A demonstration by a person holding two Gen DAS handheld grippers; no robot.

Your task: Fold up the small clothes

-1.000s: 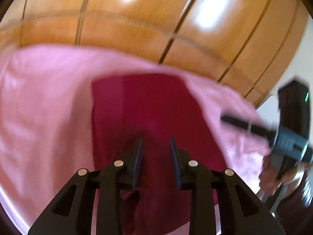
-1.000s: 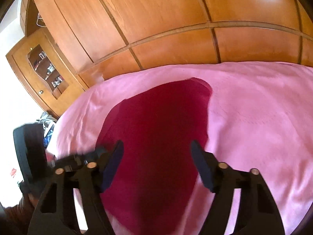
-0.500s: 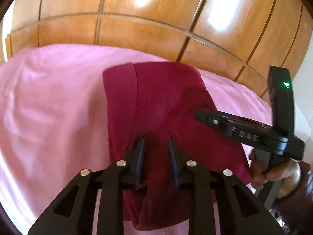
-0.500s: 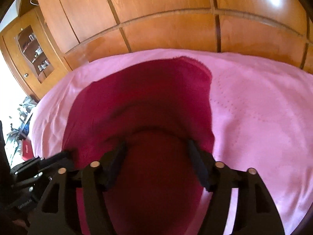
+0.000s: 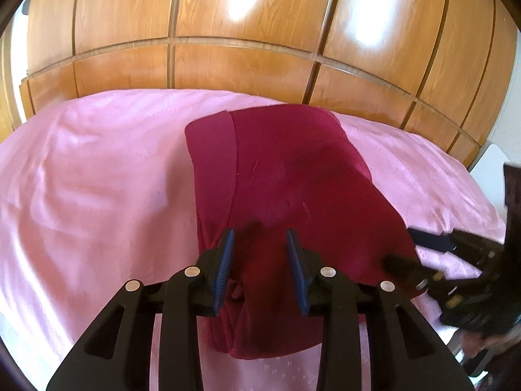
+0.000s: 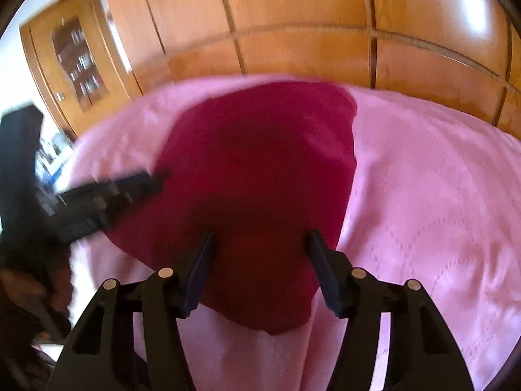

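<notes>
A dark red garment (image 5: 286, 176) lies folded on the pink bedspread (image 5: 97, 179), with a narrow folded strip along its left side. My left gripper (image 5: 260, 238) is open and empty just above the garment's near part. My right gripper (image 6: 260, 238) is open wide and empty above the garment (image 6: 260, 163) near its front corner. Each gripper shows in the other's view: the right gripper (image 5: 420, 254) at the garment's right edge, and the left gripper (image 6: 156, 179), blurred, at its left edge.
A polished wooden headboard (image 5: 244, 65) rises behind the bed. A wooden cabinet with glass doors (image 6: 75, 58) stands at the far left in the right wrist view. The person's hand and dark sleeve (image 5: 488, 342) show at the lower right.
My left gripper's jaws have opened and let go of the garment. Both grippers have drawn back and risen from it. The garment now lies flat, folded over.
</notes>
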